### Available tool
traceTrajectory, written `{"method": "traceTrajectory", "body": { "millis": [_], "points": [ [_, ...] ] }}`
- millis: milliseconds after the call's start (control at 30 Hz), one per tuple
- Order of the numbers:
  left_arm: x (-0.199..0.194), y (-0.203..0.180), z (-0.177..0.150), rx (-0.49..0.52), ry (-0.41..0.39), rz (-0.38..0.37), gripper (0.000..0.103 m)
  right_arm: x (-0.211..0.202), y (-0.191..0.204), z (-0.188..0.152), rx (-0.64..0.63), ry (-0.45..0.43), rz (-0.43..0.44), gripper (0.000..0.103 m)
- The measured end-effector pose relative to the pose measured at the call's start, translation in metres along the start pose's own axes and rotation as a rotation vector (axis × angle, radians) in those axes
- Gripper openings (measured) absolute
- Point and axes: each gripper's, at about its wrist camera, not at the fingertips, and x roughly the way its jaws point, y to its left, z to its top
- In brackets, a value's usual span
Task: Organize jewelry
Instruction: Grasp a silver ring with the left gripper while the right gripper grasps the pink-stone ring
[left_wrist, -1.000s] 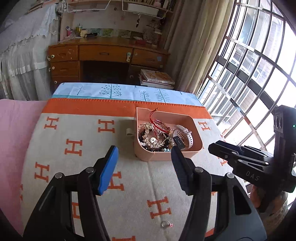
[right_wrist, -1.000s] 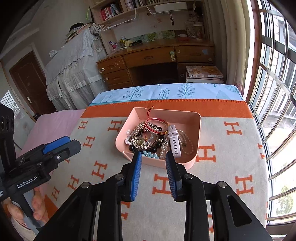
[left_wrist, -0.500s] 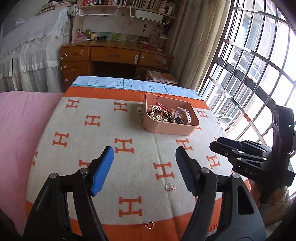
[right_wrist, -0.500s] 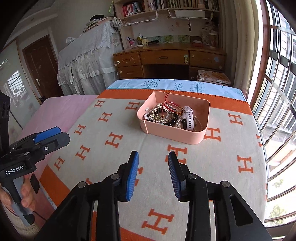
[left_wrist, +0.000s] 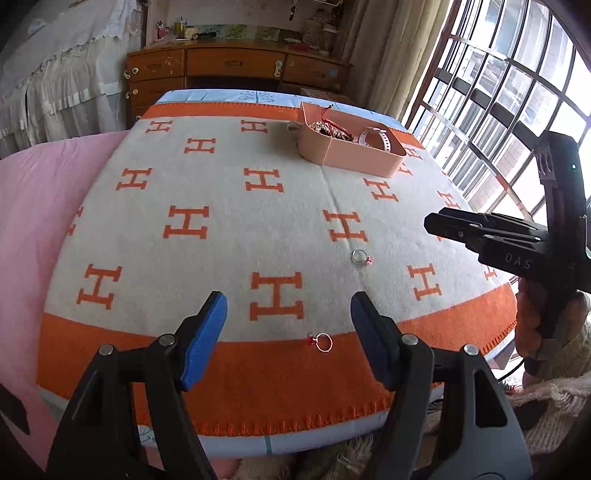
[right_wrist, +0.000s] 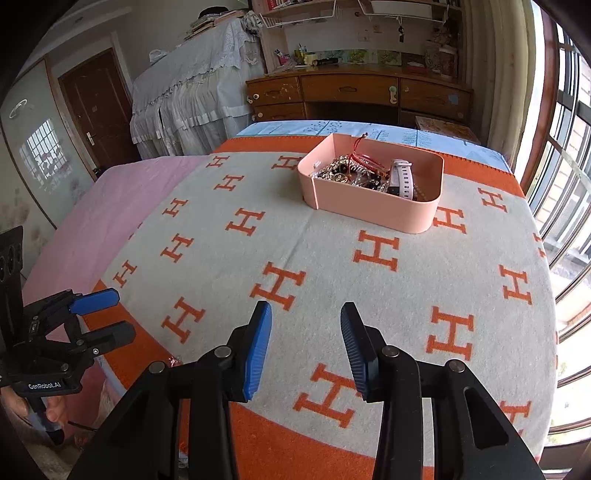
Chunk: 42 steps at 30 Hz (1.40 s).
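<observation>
A pink box (left_wrist: 347, 155) full of jewelry stands at the far side of the orange-and-white blanket; it also shows in the right wrist view (right_wrist: 373, 205). Two rings lie loose on the blanket: a silver one with a pink stone (left_wrist: 360, 256) and one with a red stone (left_wrist: 321, 341) on the near orange border. My left gripper (left_wrist: 288, 332) is open and empty, hovering just short of the red-stone ring. My right gripper (right_wrist: 304, 345) is open and empty above the blanket's near part; it shows at the right of the left wrist view (left_wrist: 458, 230).
The blanket (right_wrist: 332, 266) covers a bed with a pink sheet (right_wrist: 110, 206) on the left. A wooden desk (right_wrist: 354, 96) stands behind, barred windows (left_wrist: 498, 92) on the right. The blanket's near edge (left_wrist: 295, 421) drops off below my left gripper.
Both grippers have pulled back from the pink box toward the near edge of the blanket. The two loose rings have come into the left wrist view. The right jaws have widened somewhat.
</observation>
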Motion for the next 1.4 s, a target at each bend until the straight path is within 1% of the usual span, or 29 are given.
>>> {"method": "traceTrajectory", "body": {
  "millis": [133, 433, 633, 733, 767, 833, 867, 900, 933, 1000, 1233, 1300, 1367, 1400],
  "points": [
    [0.004, -0.006, -0.009, 0.025, 0.018, -0.020, 0.067, 0.008, 0.009, -0.008, -0.036, 0.017, 0.005, 0.040],
    [0.012, -0.018, -0.026, 0.097, 0.046, -0.053, 0.067, 0.016, 0.021, -0.025, -0.090, 0.017, 0.010, 0.040],
    [0.018, -0.030, -0.034, 0.180, 0.039, -0.044, 0.067, 0.022, 0.020, -0.034, -0.107, 0.021, 0.006, 0.040],
    [0.026, -0.030, -0.033, 0.181, 0.049, -0.048, 0.066, 0.027, 0.021, -0.038, -0.120, 0.028, 0.011, 0.040],
    [0.028, -0.030, -0.032, 0.176, 0.048, -0.051, 0.064, 0.029, 0.021, -0.038, -0.124, 0.029, 0.013, 0.040],
    [0.033, -0.029, -0.030, 0.171, 0.054, -0.049, 0.047, 0.032, 0.022, -0.038, -0.132, 0.032, 0.022, 0.040],
    [0.037, -0.028, -0.029, 0.167, 0.064, -0.049, 0.042, 0.034, 0.023, -0.039, -0.135, 0.033, 0.027, 0.040],
    [0.041, -0.028, -0.029, 0.164, 0.077, -0.046, 0.035, 0.036, 0.023, -0.038, -0.139, 0.035, 0.034, 0.040],
    [0.046, -0.027, -0.029, 0.159, 0.088, -0.042, 0.030, 0.038, 0.024, -0.038, -0.142, 0.039, 0.039, 0.040],
    [0.053, -0.026, -0.029, 0.153, 0.106, -0.044, 0.025, 0.044, 0.024, -0.037, -0.151, 0.047, 0.044, 0.040],
    [0.058, -0.025, -0.028, 0.152, 0.086, -0.059, 0.025, 0.067, 0.041, -0.030, -0.238, 0.048, 0.031, 0.040],
    [0.058, -0.024, -0.027, 0.149, 0.083, -0.067, 0.025, 0.074, 0.046, -0.028, -0.266, 0.043, 0.018, 0.035],
    [0.058, -0.023, -0.027, 0.145, 0.080, -0.080, 0.025, 0.083, 0.050, -0.027, -0.282, 0.059, 0.008, 0.023],
    [0.058, -0.022, -0.027, 0.142, 0.078, -0.085, 0.024, 0.083, 0.050, -0.027, -0.284, 0.048, 0.007, 0.022]
  ]
}}
